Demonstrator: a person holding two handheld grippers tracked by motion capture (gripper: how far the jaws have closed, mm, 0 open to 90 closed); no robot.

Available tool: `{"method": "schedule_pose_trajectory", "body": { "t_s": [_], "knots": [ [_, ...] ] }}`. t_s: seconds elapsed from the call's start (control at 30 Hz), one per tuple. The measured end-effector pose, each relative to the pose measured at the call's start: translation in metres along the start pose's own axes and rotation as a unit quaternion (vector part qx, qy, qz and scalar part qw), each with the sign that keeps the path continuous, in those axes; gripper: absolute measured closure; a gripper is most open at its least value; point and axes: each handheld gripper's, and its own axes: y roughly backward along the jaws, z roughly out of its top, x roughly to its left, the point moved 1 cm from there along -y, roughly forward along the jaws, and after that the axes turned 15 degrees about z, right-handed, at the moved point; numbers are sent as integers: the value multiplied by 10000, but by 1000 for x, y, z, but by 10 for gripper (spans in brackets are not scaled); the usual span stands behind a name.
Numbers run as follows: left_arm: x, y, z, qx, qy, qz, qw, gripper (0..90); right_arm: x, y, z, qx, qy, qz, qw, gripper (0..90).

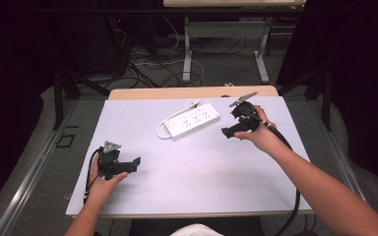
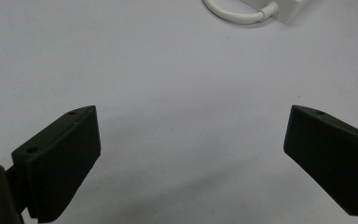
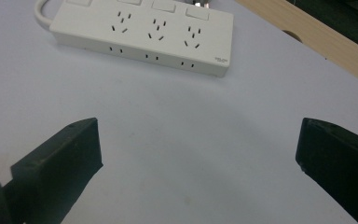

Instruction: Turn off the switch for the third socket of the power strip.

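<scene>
Pale wooden table [image 1: 177, 92], top covered by a white sheet [image 1: 187, 167]. White plastic power strip [image 1: 192, 120] with looped white cord [image 1: 163, 129] lies flat on the sheet, toward the table's far edge, near centre.

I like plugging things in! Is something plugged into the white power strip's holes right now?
No, in the right gripper view the power strip lies on the white table cover with all its visible sockets empty.

Bare forearms, no sleeves; each hand-held gripper [image 1: 130, 165] black w/ grey triangular plate, black cable; ribbed jaw pads
</scene>
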Motion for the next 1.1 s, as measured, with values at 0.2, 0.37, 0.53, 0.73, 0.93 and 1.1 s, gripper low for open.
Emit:
{"method": "schedule_pose_trajectory", "body": {
  "t_s": [0.2, 0.37, 0.53, 0.73, 0.93, 1.1],
  "knots": [
    [0, 0, 0, -39, 25, 19, 10000, 36, -2, 5, -15, 29, -45, 0, 10000, 0],
    [0, 0, 0, -40, 25, 24, 10000, 36, -4, 10, -27, -22, -163, 27, 9999, 0],
    [-1, 0, 0, -37, 23, 26, 10000, 36, -6, 13, -39, -65, -192, 15, 9998, 0],
    [-1, 0, -1, -34, 19, 32, 10000, 36, -5, 15, -52, -78, -327, 60, 9994, 0],
    [0, 1, -1, -40, 12, 34, 10000, 36, -4, 17, -68, -103, -391, 77, 9992, 0],
    [-1, 1, 0, -36, 1, 40, 10000, 36, -4, 15, -81, -140, -503, 141, 9985, 0]
  ]
}}
